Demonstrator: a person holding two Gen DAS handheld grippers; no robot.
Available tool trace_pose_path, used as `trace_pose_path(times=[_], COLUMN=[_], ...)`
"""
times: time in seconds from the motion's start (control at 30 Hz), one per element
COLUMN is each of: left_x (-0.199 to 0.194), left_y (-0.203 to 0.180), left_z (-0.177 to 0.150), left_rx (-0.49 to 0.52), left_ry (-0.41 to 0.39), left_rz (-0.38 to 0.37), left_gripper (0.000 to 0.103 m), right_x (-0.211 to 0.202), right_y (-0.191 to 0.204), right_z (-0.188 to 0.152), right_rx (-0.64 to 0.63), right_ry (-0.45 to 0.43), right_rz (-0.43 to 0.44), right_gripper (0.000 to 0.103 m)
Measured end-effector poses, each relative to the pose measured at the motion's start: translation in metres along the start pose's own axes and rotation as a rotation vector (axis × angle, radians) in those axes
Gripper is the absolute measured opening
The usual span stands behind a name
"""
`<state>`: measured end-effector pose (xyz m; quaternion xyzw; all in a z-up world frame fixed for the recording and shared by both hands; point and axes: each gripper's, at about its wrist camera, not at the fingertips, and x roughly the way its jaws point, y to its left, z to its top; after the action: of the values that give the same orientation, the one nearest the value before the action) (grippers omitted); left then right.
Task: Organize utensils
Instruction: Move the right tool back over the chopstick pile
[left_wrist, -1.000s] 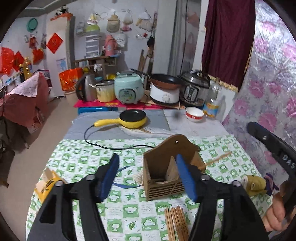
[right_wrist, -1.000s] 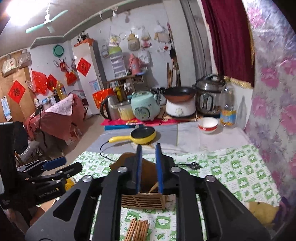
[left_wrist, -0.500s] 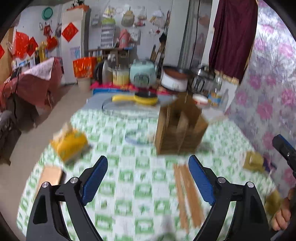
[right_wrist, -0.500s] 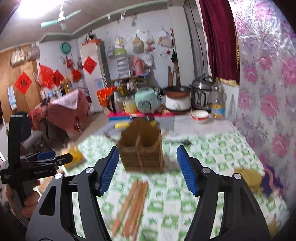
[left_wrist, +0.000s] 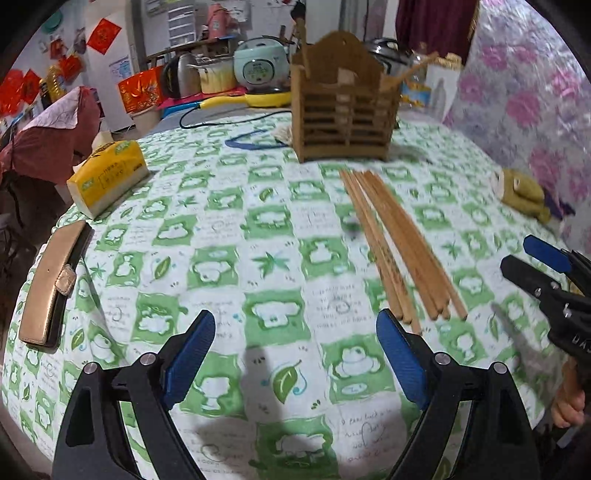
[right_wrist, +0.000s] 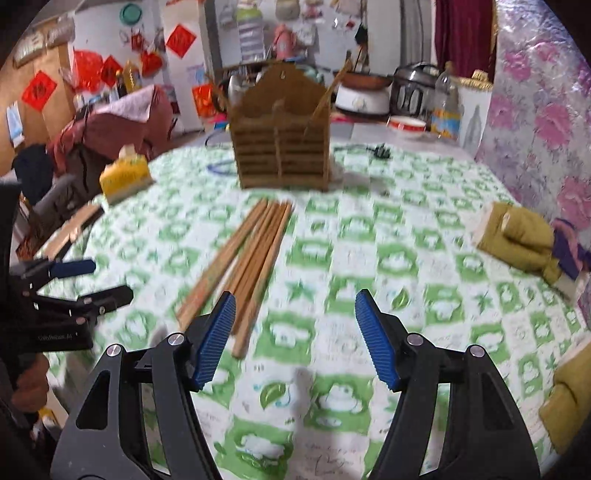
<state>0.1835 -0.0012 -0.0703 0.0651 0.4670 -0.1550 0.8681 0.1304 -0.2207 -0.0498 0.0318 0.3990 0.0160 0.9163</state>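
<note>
My table wears a green-and-white checked cloth (left_wrist: 229, 236). To my right hangs a pink-flowered sheet (right_wrist: 539, 110), with a dark red curtain (right_wrist: 461, 33) beyond it. The white far wall (right_wrist: 325, 22) carries hanging bags, red paper decorations (right_wrist: 181, 38) mark a white cabinet, and a reddish-covered piece of furniture (left_wrist: 55, 133) stands left.

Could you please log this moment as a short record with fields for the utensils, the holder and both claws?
utensils: bundle of wooden chopsticks lying flat on the checked tablecloth
holder: wooden slatted caddy upright beyond them, a stick or two already inside
left claw: open, empty
right claw: open, empty, beside the chopsticks' near ends
</note>
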Motion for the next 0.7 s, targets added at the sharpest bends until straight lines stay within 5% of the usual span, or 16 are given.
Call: trace_pose_path(times=[0.53,0.63,0.7], left_x=[0.023,0.023,0.026], left_y=[-0.011,-0.017,-0.022], left_z=[-0.013,-0.012,-0.009], left_rx=[0.029,0.06,0.083], left_ry=[0.08,0.081,0.091], left_rz=[0.036,0.042,0.031], left_gripper=[0.096,0.097,0.097], right_x=[0.033,0.037,0.039], right_y=[0.023,0.02,0.006], right_z=[-0.023,-0.016,-0.01], right_rx=[-0.12,-0.122,-0.085], right_ry=[0.202,0.207,0.188], right_rz=[0.025,-0.014,-0.113], right_gripper=[0.07,0.072,0.072])
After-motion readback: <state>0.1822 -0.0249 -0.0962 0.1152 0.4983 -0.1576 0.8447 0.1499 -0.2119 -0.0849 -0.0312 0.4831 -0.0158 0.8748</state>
